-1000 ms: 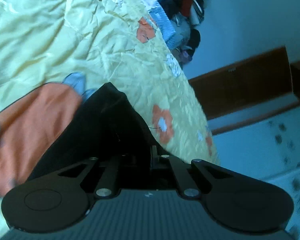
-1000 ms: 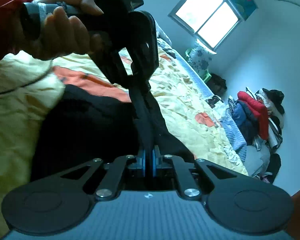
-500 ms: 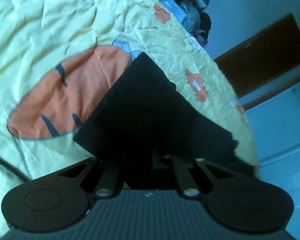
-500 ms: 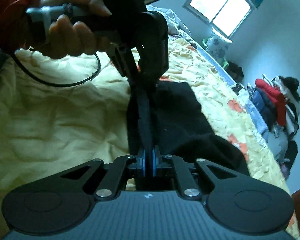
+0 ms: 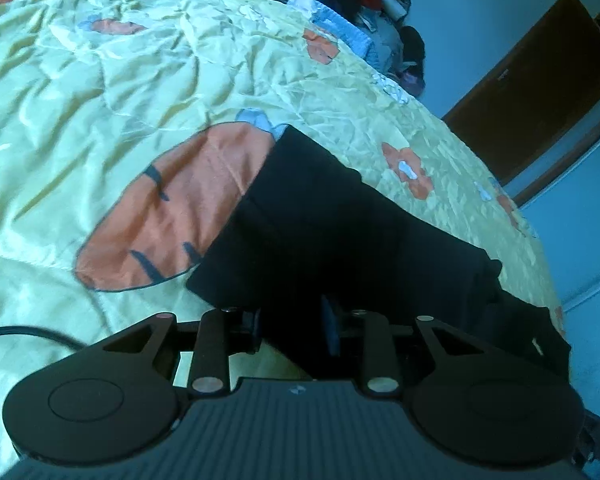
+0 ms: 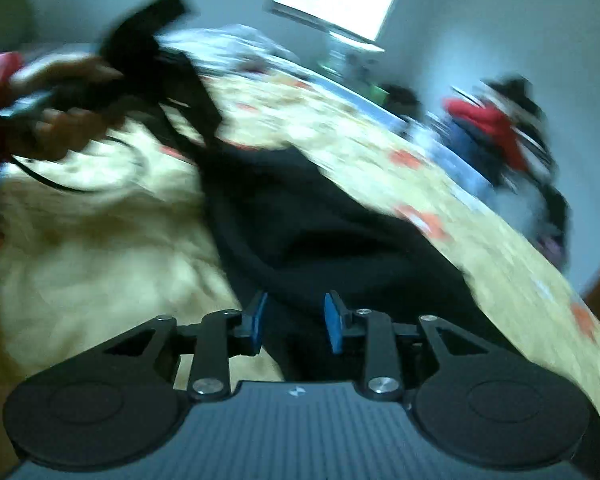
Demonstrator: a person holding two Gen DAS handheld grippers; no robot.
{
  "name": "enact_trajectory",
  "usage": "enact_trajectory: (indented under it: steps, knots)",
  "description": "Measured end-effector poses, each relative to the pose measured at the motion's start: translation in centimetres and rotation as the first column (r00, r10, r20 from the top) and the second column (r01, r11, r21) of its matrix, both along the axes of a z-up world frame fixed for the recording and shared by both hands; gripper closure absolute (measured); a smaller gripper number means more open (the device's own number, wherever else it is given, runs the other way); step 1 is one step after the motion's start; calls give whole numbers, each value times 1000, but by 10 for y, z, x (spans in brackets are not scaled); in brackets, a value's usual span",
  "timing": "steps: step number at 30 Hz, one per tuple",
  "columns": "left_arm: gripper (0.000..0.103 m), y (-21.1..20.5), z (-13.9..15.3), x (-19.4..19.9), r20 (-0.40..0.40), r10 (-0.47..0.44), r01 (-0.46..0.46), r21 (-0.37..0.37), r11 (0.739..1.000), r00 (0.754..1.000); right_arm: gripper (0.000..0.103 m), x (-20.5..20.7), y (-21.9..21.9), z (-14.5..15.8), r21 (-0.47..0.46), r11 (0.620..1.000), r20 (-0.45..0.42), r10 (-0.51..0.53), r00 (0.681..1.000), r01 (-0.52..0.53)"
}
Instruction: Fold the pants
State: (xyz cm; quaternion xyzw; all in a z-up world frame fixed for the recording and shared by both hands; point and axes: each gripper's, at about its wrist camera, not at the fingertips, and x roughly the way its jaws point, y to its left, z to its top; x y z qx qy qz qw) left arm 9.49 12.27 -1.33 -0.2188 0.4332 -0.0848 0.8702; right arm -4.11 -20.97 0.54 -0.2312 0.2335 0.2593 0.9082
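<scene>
Since a second ago: both sets of jaws gone from clenched on the black cloth to parting, and the pants brought down from hanging to lying on the yellow quilt. Left gripper low in its frame, jaws opening, dark fabric between the blue pads but no longer pinched. Right gripper likewise opening, blue pads standing clear of the cloth that runs between them. Pants spread across the centre of both views, near edge under the fingers, far corner reaching toward the orange patch left of centre in the left view, right side trailing toward the lower right near the bed's edge. Right view blurred; other gripper and the hand on its handle visible at upper left, black cable looping below it. Step in hand, by judgement: letting go after laying one fold. To do it well: open fully before pulling back, so no pad drags the top layer and spoils the fold; withdraw along the line of the fingers, low and straight, not sideways. Keep the cable off the cloth. Check afterward that edges line up and the lower right part is not sliding off the quilt; smooth or re-square before the next fold. Whether the layers sit flush cannot be told, black on black.
</scene>
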Motion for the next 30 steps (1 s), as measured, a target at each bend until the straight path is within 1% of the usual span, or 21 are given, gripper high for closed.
enact_trajectory:
  steps: [1,2,4,6,8,10,11,12,13,14,15,16,17,19,20,23,24,25,27,28,30]
  knots:
    - [62,-1,1,-2,-3,9,-9,14,1000,1000,73,0,-12,-3,0,998,-15,-58,998,58]
    - [50,-1,3,-5,-10,28,-28,46,999,1000,73,2,-24,-7,8,994,-50,-108,993,108]
    - [33,-2,6,-12,-2,94,-92,153,984,996,73,2,-45,-16,41,984,-150,-168,974,176]
    - [33,0,10,-18,22,111,-113,197,974,994,73,-9,-57,-24,62,981,-204,-166,965,182]
    - [34,-3,19,-24,50,106,-115,217,969,993,72,-21,-66,-23,107,977,-210,-158,965,183]
    - [34,-20,32,-26,99,33,-57,253,966,995,72,-26,-86,-17,191,953,-211,-193,958,234]
    - [34,-31,38,-28,124,-27,-8,272,962,992,72,-29,-98,-13,235,934,-201,-225,954,270]
    - [34,-45,43,-28,142,-94,50,288,956,985,72,-31,-114,-8,296,901,-193,-269,944,317]
    - [34,-63,48,-29,158,-180,127,298,946,971,69,-31,-129,-4,351,863,-193,-313,930,364]
    - [34,-78,51,-29,164,-254,197,301,933,953,59,-31,-147,0,411,810,-201,-368,908,419]
    - [34,-95,52,-30,164,-333,275,298,914,929,51,-31,-166,3,461,752,-215,-420,882,471]
    - [34,-112,53,-30,162,-408,352,291,890,898,36,-32,-187,5,507,684,-234,-477,847,525]
    - [34,-127,51,-31,159,-463,408,288,867,872,30,-32,-205,7,538,625,-248,-524,815,566]
    - [34,-157,47,-33,154,-560,502,301,811,814,30,-32,-238,12,557,551,-250,-602,758,622]
    - [35,-173,44,-36,157,-607,539,327,776,779,30,-31,-252,15,561,530,-247,-626,740,636]
    - [36,-210,33,-46,159,-703,591,432,681,693,31,-24,-304,24,573,465,-242,-690,682,675]
    - [37,-219,29,-48,156,-724,600,458,656,672,30,-20,-321,25,575,437,-249,-712,657,691]
    - [38,-226,24,-50,148,-739,610,472,636,657,30,-14,-339,26,577,409,-258,-730,633,707]
    - [43,-238,15,-50,130,-754,627,475,618,644,30,1,-372,25,572,364,-286,-752,594,735]
    - [47,-242,11,-50,123,-757,633,472,613,641,30,11,-389,22,565,336,-310,-760,571,754]
    - [52,-246,4,-46,118,-754,630,475,614,646,30,30,-414,13,558,294,-348,-766,540,776]
